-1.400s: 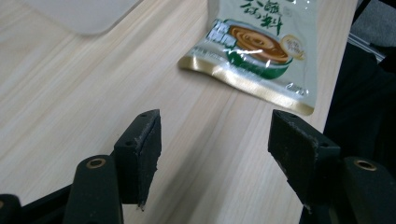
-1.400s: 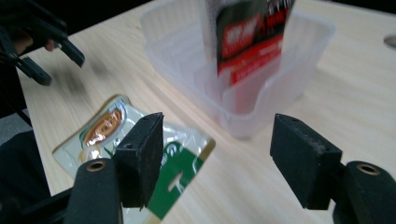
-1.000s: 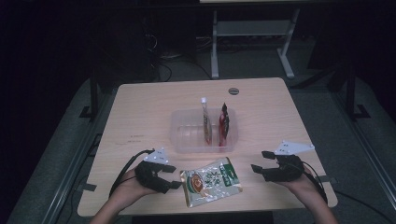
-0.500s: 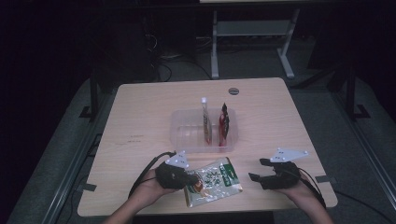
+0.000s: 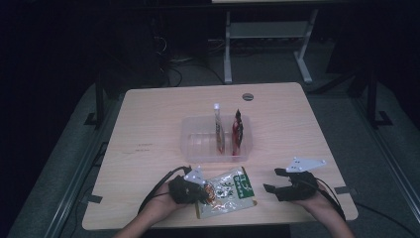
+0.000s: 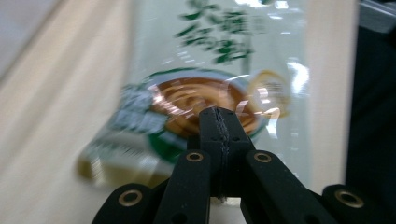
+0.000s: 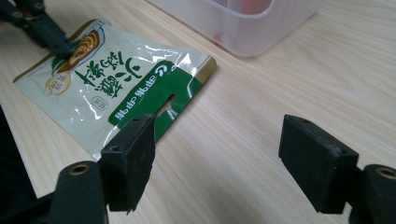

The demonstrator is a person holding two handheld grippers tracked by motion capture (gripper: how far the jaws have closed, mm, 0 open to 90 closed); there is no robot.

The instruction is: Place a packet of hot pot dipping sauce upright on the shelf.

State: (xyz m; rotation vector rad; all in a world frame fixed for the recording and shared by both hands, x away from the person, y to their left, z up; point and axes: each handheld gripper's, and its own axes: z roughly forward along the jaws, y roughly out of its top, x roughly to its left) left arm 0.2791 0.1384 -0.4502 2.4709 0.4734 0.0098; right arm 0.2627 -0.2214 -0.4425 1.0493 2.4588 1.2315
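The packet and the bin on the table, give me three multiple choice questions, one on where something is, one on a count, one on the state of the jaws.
1. Where does the packet lie?
A. Inside the bin
B. On the table in front of the bin, near the person
C. On the floor

2. How many pouches stand upright in the bin?
A. None
B. Two
C. Five

3. How do the jaws of the right gripper stand?
A. Wide apart, with nothing between them
B. Shut on the packet
C. Shut on the bin's rim

Answers:
1. B: the high view shows the packet flat on the wood between the bin and the hands.
2. B: a pale pouch and a red pouch stand side by side in it.
3. A: the right gripper view shows bare table between its two jaws.
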